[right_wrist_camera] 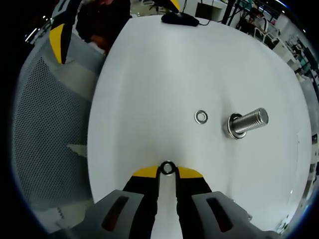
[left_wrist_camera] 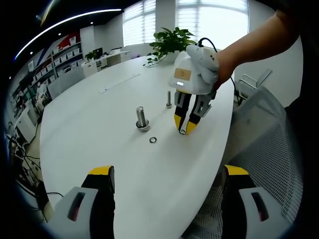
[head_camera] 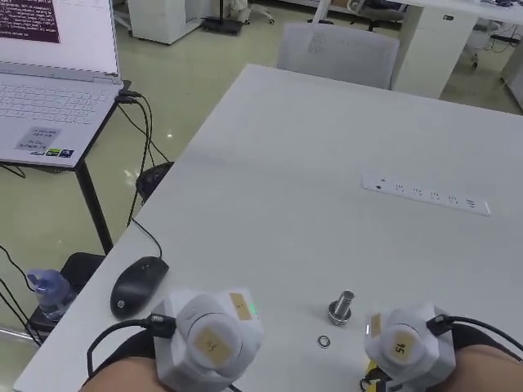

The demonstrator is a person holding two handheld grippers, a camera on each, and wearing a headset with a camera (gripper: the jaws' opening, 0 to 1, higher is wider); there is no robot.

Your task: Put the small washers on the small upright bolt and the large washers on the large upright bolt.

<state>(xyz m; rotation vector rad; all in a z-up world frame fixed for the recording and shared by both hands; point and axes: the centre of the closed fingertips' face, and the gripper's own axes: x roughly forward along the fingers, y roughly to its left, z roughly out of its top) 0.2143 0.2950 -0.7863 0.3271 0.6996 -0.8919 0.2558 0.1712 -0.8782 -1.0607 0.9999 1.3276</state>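
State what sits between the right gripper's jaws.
A small washer is pinched between the tips of the right gripper, its hole facing the camera. Its lower edge is hidden between the yellow pads, so how deeply it sits cannot be seen.

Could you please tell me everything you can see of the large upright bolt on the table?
The large bolt looks like bright, shiny silver metal. It stands upright on the white table with its threaded shank pointing up and a wider ringed base. I cannot tell whether that base is its head alone or a washer already on it. A loose washer lies flat on the table beside it, apart from it. Nothing touches the bolt except the table.
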